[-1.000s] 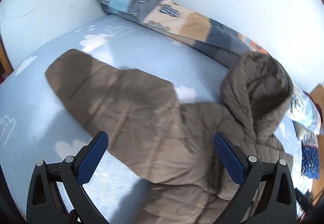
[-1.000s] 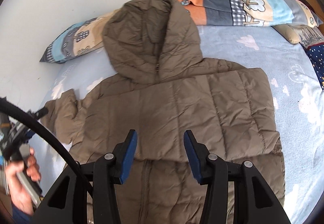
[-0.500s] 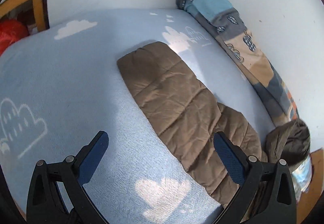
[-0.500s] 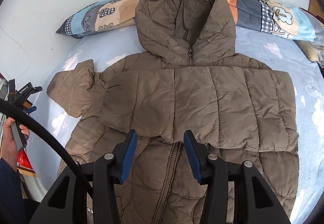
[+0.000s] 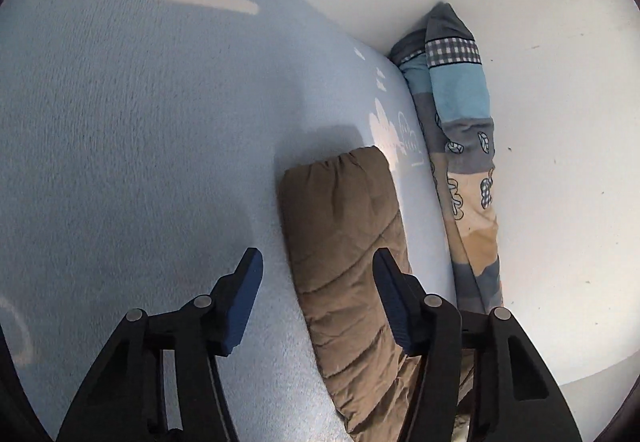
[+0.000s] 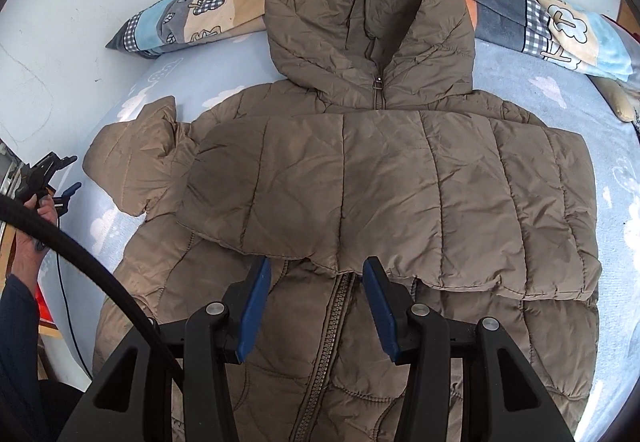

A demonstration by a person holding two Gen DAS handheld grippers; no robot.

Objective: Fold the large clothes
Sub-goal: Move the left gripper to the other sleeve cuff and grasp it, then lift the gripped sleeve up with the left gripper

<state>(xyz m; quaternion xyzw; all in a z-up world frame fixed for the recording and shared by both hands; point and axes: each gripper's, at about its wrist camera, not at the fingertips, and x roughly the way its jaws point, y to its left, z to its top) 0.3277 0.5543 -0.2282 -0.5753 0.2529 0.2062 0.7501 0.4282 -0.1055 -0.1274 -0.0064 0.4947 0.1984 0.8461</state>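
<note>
A brown hooded puffer jacket [image 6: 400, 322] lies face up on the bed, its hood [image 6: 368, 22] toward the pillows. One sleeve [image 6: 400, 182] is folded across the chest. The other sleeve [image 6: 132, 158] sticks out to the left. My left gripper [image 5: 317, 258] hovers low over that sleeve's cuff end [image 5: 344, 226] with its jaws closing. One finger is over the sheet, the other over the sleeve, and neither pad presses on it. My right gripper [image 6: 317, 262] stands open above the zipper [image 6: 332, 330], just below the folded sleeve's edge, holding nothing.
A light blue sheet with white clouds [image 5: 140, 122] covers the bed. A patchwork pillow [image 5: 460, 114] lies along the white wall [image 5: 560, 162]. In the right wrist view a hand [image 6: 36, 218] holds the left gripper [image 6: 72, 174] at the bed's left edge, and a black cable [image 6: 80, 262] crosses the corner.
The left gripper swung from the jacket's body out along the sleeve to its cuff, sank lower, and its jaws narrowed. The right gripper dropped a little closer to the jacket's front.
</note>
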